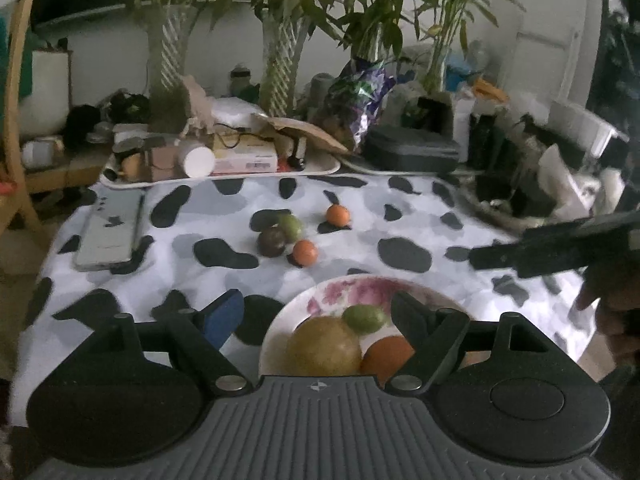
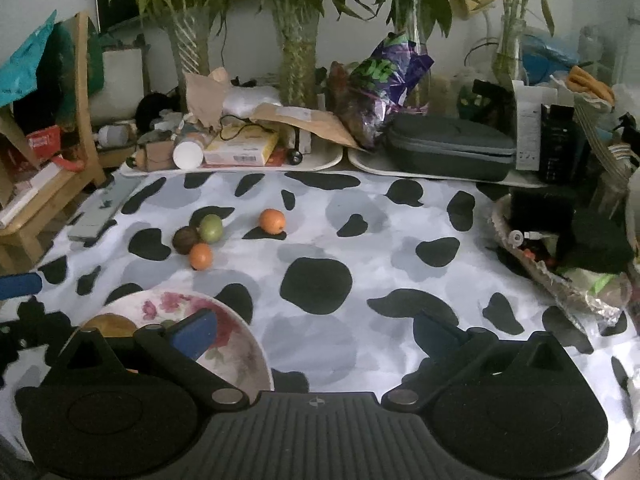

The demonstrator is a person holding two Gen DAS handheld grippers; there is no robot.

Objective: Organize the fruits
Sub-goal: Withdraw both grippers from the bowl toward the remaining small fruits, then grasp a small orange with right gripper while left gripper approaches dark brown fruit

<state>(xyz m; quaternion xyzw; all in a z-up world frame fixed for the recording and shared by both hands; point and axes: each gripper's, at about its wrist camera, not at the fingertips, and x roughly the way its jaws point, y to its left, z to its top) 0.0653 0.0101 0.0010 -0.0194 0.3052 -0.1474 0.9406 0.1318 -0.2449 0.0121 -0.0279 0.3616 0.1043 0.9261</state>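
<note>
On the bench (image 2: pixel 360 248), four fruits (image 2: pixel 198 236) sit loose mid-cloth and three more lie in the plate (image 1: pixel 352 292). Your left hand-held gripper (image 1: pixel 316 312) hovers wide open over that plate, and your right hand-held gripper (image 2: pixel 316 332) is open too, just beside it.

A cow-print cloth (image 2: pixel 360 240) covers the surface. At the far left edge lies a phone (image 1: pixel 110 232), face down. Along the back, a cream tray (image 2: pixel 320 164) carries a white bottle (image 2: pixel 187 155) on its side and a yellow box (image 2: pixel 240 148). Beside it sits a dark zip case (image 2: pixel 450 146), with a purple snack bag (image 2: pixel 384 76) and leafy plants (image 2: pixel 296 8) behind.
</note>
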